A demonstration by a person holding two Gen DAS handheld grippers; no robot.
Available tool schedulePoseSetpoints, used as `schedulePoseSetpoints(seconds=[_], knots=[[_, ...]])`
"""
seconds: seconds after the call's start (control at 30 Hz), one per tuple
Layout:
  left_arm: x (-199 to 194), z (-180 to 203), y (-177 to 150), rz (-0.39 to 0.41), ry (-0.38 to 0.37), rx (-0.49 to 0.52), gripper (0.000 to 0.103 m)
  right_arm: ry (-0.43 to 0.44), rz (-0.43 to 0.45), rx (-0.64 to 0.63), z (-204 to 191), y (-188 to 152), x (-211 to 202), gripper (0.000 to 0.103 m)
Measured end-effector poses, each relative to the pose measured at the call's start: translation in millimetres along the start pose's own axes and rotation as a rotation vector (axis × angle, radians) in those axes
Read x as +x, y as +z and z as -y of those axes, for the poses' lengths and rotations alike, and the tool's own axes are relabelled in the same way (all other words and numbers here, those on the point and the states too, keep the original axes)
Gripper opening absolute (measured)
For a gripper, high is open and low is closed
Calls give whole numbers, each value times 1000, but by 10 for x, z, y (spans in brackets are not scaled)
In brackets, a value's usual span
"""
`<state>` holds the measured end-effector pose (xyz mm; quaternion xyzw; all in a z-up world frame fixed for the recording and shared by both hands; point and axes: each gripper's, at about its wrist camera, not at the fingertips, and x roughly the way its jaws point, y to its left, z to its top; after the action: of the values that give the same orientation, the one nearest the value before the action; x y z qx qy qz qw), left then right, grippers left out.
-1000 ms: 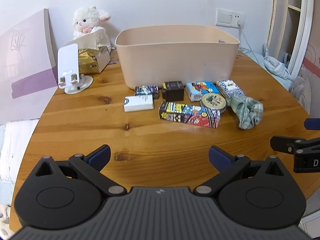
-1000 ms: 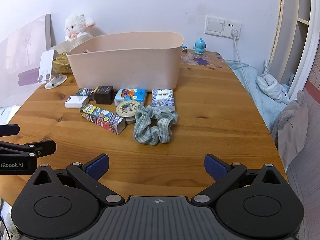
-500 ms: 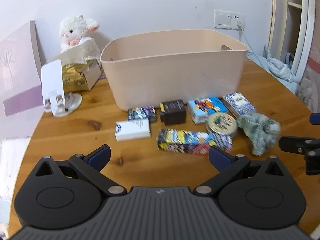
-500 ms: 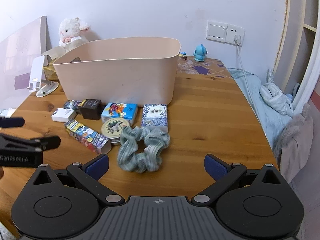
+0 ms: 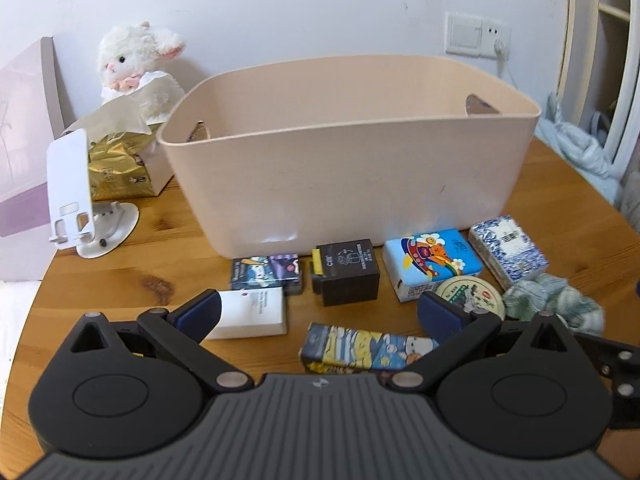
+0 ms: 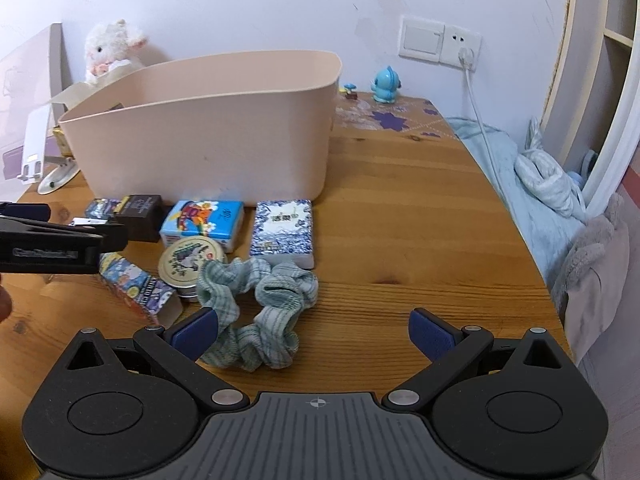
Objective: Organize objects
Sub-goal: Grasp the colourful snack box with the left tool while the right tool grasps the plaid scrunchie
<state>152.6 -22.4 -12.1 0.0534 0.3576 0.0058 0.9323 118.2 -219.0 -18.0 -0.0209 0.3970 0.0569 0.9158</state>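
Wooden table [image 6: 400, 216] beside pale wall [image 6: 240, 4]

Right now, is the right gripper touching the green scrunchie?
Cannot tell. In the right wrist view the right gripper is wide open, and the scrunchie overlaps its left finger, hiding any contact or gap.
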Motion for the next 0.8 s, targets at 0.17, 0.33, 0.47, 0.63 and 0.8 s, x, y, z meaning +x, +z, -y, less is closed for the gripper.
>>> schedulePoseSetpoints(seconds=[0.17,0.33,0.47,0.63,0.8], knots=[[80,99,-49,-40,-12,12,103,0,-4,12,35,6,46,103],[145,115,-112,-92,-4,15,103,12,-7,13,45,0,70,103],[136,42,-182,-128,-2,-9,103,21,-14,19,48,-27,61,103],[1,-122,-306,-147,-27,-49,103,65,-15,3,28,-60,21,103],[0,-238,-396,-197,-46,-108,103,95,-46,-18,-68,-54,119,103]])
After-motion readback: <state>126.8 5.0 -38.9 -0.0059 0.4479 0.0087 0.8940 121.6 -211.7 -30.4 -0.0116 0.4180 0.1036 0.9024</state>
